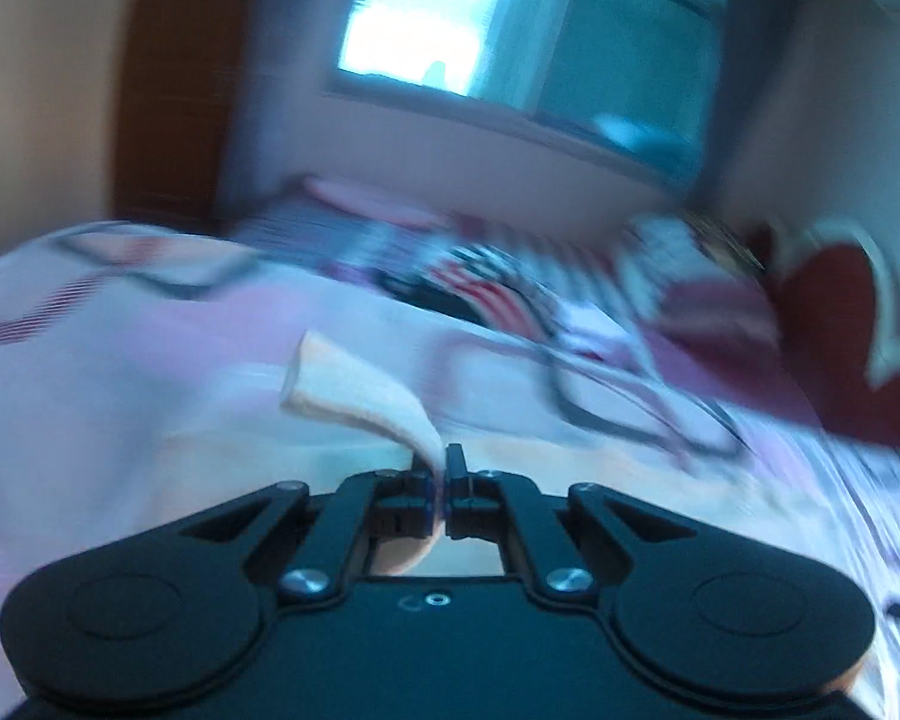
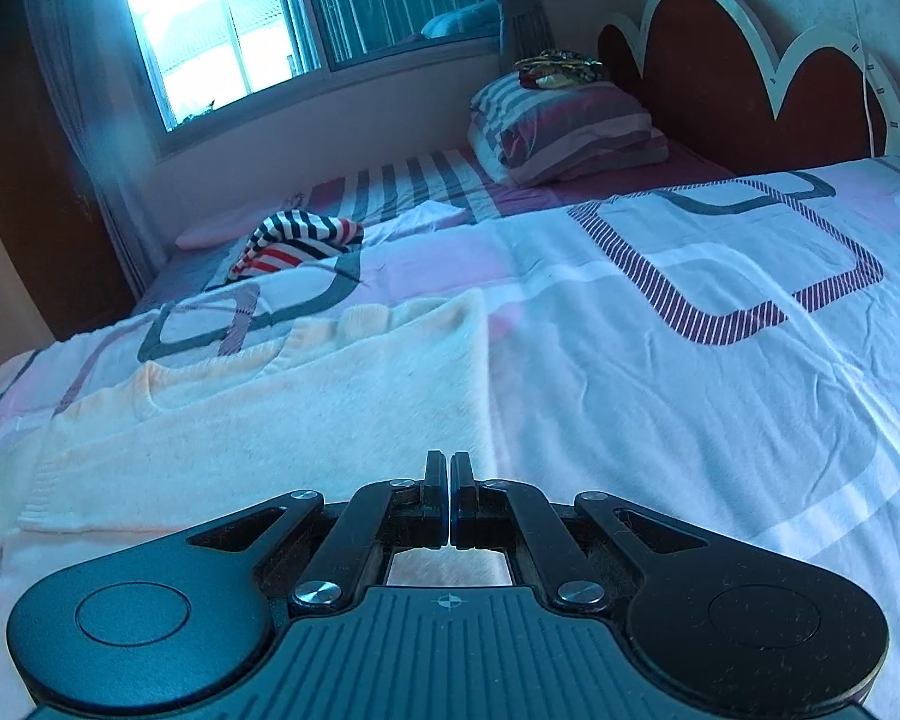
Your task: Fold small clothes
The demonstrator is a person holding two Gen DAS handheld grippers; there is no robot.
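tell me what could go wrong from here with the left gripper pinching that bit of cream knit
1. The left gripper is shut on only a narrow end of the cream knit garment; a thin pinch like that could slip out mid-fold.
2. The left wrist view is badly smeared, so where that piece lands is hard to judge.
3. The right gripper is shut with nothing in it above the garment, so the body could drag on the bedsheet.

Cool bluish daylight from the glaring window (image 2: 210, 30), left wrist view motion-smeared, fisheye-curved edges.
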